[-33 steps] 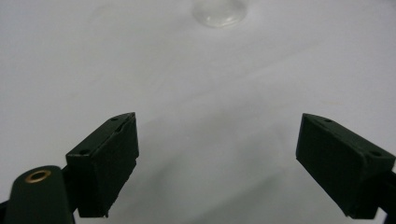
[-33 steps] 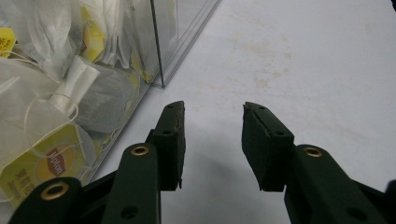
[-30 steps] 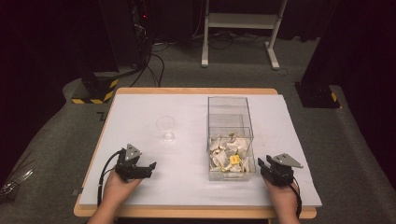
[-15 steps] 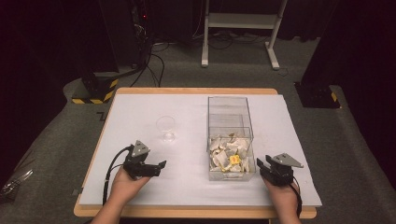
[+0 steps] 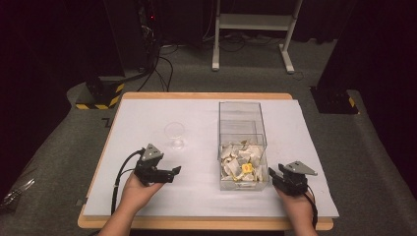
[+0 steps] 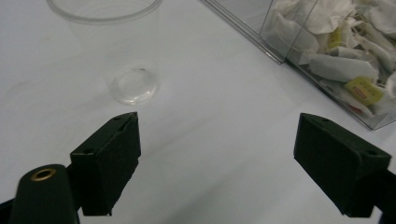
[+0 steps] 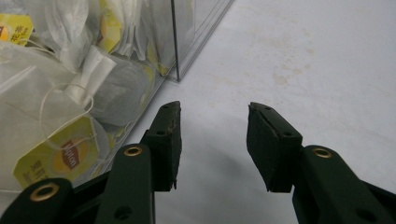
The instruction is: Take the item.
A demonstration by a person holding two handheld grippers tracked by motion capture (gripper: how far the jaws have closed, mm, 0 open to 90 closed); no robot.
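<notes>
Approach step: the left gripper (image 5: 169, 173), jaws wide and empty, nears the clear cup (image 5: 174, 134), while the right gripper (image 5: 273, 176), jaws just opening, partly apart and empty, waits by the teabag box (image 5: 242, 142) at the counter's (image 5: 147, 115) near edge; next, close on the cup.

Left hand-held gripper (image 5: 169, 172) nearer cup (image 5: 175, 134).

I am working in what looks like a lab or recording studio, not a home. A wooden table (image 5: 206, 96) covered by a white sheet (image 5: 196, 147) stands on grey carpet (image 5: 64, 147), with black curtains (image 5: 49, 44) closing off the dark room behind it. Cables (image 5: 157, 64) trail across the floor to a black equipment stand whose base (image 5: 98, 93) carries yellow-and-black hazard tape. A white metal frame (image 5: 253, 22) stands at the back.
</notes>
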